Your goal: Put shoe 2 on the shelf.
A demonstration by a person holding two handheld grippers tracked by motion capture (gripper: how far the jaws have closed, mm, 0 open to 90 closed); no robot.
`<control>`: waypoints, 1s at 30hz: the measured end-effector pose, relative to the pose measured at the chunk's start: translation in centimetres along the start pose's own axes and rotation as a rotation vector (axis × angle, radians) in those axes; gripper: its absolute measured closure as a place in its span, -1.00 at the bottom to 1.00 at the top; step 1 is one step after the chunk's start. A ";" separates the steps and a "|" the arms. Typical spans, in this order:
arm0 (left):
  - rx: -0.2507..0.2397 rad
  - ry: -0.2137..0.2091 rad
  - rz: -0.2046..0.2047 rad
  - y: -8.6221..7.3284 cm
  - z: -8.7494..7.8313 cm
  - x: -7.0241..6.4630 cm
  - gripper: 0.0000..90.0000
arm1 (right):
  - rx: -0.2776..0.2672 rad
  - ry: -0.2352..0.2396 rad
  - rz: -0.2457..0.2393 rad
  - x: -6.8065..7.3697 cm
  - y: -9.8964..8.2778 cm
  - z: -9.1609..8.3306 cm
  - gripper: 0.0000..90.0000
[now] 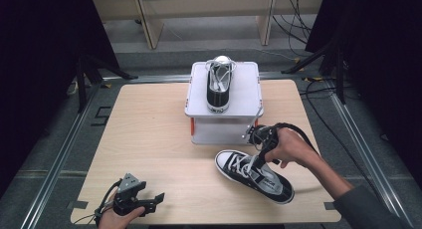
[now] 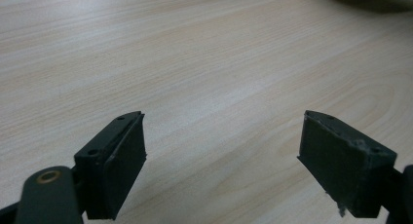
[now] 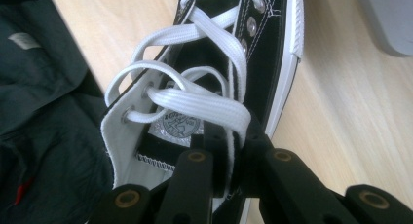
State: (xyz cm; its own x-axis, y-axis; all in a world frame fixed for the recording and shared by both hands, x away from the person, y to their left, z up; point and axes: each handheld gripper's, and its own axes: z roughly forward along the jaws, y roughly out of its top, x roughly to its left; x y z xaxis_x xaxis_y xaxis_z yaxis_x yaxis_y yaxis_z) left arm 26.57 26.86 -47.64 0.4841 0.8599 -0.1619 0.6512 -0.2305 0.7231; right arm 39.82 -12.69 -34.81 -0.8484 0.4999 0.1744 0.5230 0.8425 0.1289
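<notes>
Right tongs (image 1: 260, 150) pinch the sneaker (image 1: 254, 175) by its soft, floppy eyelet flap, low over the counter (image 1: 149, 139); light, likely to swing. Left tongs (image 1: 152, 201) spread, idle.

A light wooden table (image 1: 149, 139) with rounded corners stands on a grey floor (image 1: 50, 139). Metal rails (image 1: 54, 164) run along the floor on both sides of the table. Behind it there are pale wooden furniture legs (image 1: 149, 20), and black cables (image 1: 298, 20) lie across the floor. Dark panels or curtains (image 1: 40, 40), I cannot tell which, close both sides. The light falls evenly from above.
</notes>
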 end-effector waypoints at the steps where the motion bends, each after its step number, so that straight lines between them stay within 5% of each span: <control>1: 0.001 0.000 -0.001 0.0 0.0 0.0 -0.64 | -0.011 0.010 0.002 0.1 -0.2 -0.6 0.91; 7: 0.001 -0.002 -0.005 0.0 0.1 0.0 -0.64 | -0.055 0.024 -0.012 0.7 -1.3 -3.7 0.91; 13: -0.008 0.000 -0.018 0.0 0.1 0.2 -0.64 | -0.060 -0.046 0.004 1.1 -2.4 -7.9 0.92; 26: -0.004 -0.005 -0.027 0.0 0.0 0.2 -0.64 | -0.107 -0.097 0.049 1.7 -2.8 -15.6 0.92; 30: -0.003 -0.004 -0.025 0.0 0.0 0.2 -0.64 | -0.139 -0.108 0.073 0.7 -2.5 -17.6 0.92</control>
State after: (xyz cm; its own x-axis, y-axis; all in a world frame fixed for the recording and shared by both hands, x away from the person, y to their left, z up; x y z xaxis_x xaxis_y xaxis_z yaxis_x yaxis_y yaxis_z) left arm 26.66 27.07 -47.69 0.4701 0.8634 -0.1831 0.6618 -0.2075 0.7204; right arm 39.39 -17.98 -17.83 -0.8075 0.5840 0.0830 0.5837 0.7708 0.2551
